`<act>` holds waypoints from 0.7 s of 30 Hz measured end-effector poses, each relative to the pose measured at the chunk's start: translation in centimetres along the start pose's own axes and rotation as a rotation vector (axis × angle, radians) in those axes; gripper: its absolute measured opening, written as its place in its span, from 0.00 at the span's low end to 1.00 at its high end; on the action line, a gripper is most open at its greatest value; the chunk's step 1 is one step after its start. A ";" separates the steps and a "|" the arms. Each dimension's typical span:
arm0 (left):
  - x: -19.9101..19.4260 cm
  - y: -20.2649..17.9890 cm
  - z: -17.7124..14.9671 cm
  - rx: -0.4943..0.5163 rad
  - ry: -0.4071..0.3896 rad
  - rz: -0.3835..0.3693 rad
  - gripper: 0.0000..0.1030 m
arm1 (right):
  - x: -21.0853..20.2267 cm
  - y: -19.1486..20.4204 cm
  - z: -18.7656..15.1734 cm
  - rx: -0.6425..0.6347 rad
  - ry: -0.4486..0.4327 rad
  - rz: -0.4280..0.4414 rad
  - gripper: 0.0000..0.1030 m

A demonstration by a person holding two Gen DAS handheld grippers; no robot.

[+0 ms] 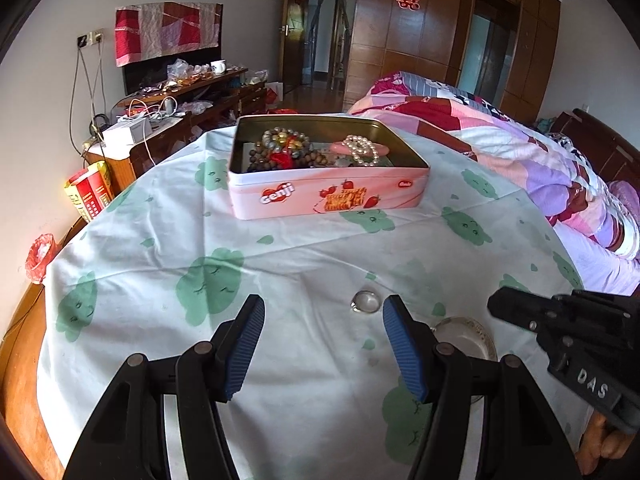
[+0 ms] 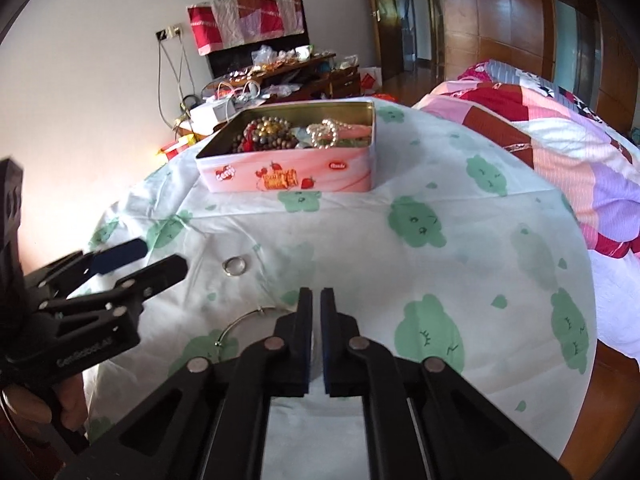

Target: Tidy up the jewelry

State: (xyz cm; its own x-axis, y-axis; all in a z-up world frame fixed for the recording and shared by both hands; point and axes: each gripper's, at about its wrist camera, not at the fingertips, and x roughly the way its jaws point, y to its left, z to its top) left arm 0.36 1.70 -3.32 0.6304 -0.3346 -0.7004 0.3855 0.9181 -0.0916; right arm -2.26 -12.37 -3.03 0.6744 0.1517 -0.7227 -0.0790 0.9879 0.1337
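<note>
Left tongs (image 1: 323, 344) gape wide above the cloth-covered worktop (image 1: 280, 264), ring (image 1: 365, 301) lying just ahead. Right tongs (image 2: 316, 334) are clenched at the bangle (image 2: 248, 322). The tin (image 1: 328, 196) sits behind.

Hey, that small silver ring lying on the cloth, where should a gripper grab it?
The silver ring lies flat on the cloth, so probably come from above and pinch across its band, outer edge to outer edge. The open left gripper is nearest.
</note>
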 end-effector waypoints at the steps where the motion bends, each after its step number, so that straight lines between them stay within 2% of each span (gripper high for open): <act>1: 0.3 -0.3 0.2 0.007 0.008 -0.008 0.60 | 0.2 0.0 -0.1 0.003 0.011 0.020 0.06; 5: 1.3 -1.1 0.7 0.020 0.049 -0.061 0.60 | 0.8 -0.1 -0.6 0.018 0.050 0.035 0.19; 7: 1.9 -1.5 0.9 0.021 0.064 -0.076 0.60 | 0.9 -0.3 -0.8 0.028 0.051 0.029 0.43; 9: 2.6 -1.8 1.2 0.014 0.085 -0.066 0.60 | 0.7 -0.4 -0.8 0.033 0.036 0.021 0.55; 10: 2.9 -1.9 1.2 0.013 0.098 -0.060 0.56 | 0.5 -0.5 -0.8 0.036 0.025 0.017 0.56; 11: 3.3 -2.0 1.2 0.015 0.116 -0.060 0.36 | 0.3 -0.6 -0.7 0.037 0.019 0.015 0.56; 12: 3.7 -2.1 1.1 0.020 0.139 -0.061 0.25 | 0.2 -0.6 -0.7 0.036 0.019 0.015 0.56; 13: 3.9 -2.1 1.1 0.023 0.149 -0.056 0.20 | 0.2 -0.7 -0.6 0.031 0.021 0.010 0.56; 16: 3.8 -1.9 1.0 0.011 0.150 -0.072 0.14 | 0.0 -1.1 -0.8 0.033 0.021 0.000 0.56; 18: 3.8 -1.4 1.0 -0.012 0.154 -0.104 0.04 | 0.1 -1.4 -1.0 0.042 0.031 0.014 0.56; 21: 3.5 -0.6 0.9 -0.048 0.147 -0.133 0.03 | 0.2 -1.6 -1.4 0.050 0.053 0.039 0.56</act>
State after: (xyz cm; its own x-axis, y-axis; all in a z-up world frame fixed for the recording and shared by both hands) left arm 2.94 -0.24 -5.11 0.4694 -0.4224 -0.7754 0.4241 0.8781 -0.2216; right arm -2.99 -13.84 -4.31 0.6315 0.1925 -0.7511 -0.0662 0.9786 0.1951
